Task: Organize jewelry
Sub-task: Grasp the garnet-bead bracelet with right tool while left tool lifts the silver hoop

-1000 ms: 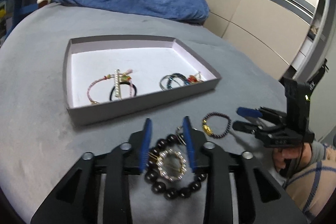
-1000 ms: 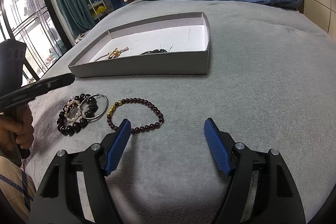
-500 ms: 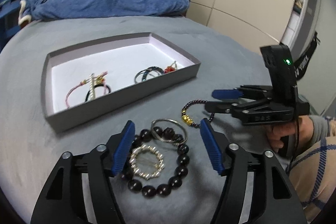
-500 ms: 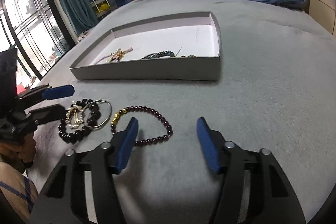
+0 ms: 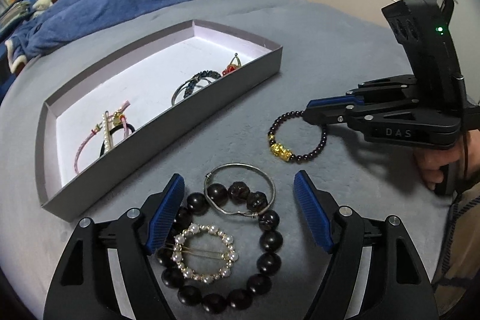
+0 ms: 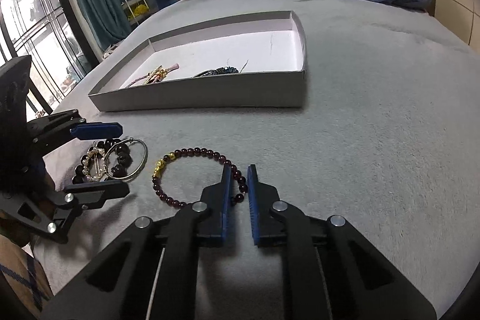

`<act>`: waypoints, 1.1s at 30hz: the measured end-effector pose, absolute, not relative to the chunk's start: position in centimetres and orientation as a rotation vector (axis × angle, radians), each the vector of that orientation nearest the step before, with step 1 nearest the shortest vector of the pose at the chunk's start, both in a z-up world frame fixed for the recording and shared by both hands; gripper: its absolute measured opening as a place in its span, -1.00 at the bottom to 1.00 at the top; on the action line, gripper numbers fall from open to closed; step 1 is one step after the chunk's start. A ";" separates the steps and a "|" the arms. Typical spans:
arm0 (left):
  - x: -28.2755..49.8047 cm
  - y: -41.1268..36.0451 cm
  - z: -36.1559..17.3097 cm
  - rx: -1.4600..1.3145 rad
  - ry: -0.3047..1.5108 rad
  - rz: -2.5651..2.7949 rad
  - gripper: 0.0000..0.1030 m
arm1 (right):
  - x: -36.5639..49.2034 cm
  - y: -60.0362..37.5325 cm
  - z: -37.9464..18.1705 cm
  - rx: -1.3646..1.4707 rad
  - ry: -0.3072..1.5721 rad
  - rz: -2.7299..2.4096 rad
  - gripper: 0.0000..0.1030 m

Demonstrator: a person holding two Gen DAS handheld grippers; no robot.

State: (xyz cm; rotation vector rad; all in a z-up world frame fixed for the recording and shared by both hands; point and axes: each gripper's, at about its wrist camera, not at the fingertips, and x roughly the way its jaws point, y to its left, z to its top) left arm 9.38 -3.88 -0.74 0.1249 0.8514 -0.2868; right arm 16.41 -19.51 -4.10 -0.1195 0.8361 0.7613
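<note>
One shallow grey box (image 5: 168,122) sits on the grey bed (image 6: 375,125). Inside: a pink cord bracelet (image 5: 82,147), a pearl hair clip (image 5: 106,129), a black hair tie (image 5: 120,134), a blue braided bracelet (image 5: 192,84) and a red charm (image 5: 230,68).

Near the box lie four loose pieces:
- one large dark-bead bracelet (image 5: 271,239)
- one pearl ring clip (image 5: 205,252)
- one silver bangle (image 5: 240,189)
- one garnet bead bracelet (image 6: 195,176) with gold charm

Left claw (image 5: 240,212) is spread wide around the dark-bead cluster. Right claw (image 6: 238,191) is narrowed on the garnet bracelet's beads.
</note>
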 end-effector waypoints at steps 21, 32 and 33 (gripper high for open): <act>10.3 -3.6 -1.3 0.097 0.849 -0.249 0.00 | 15.9 -19.0 -3.9 -0.146 0.822 0.787 -0.74; 8.4 -2.9 1.4 0.042 0.748 -0.242 0.00 | 15.2 -19.5 -2.8 -0.113 0.771 0.835 -0.88; 8.3 -2.7 1.7 0.037 0.741 -0.236 0.00 | 15.2 -19.4 -2.5 -0.116 0.767 0.839 -0.88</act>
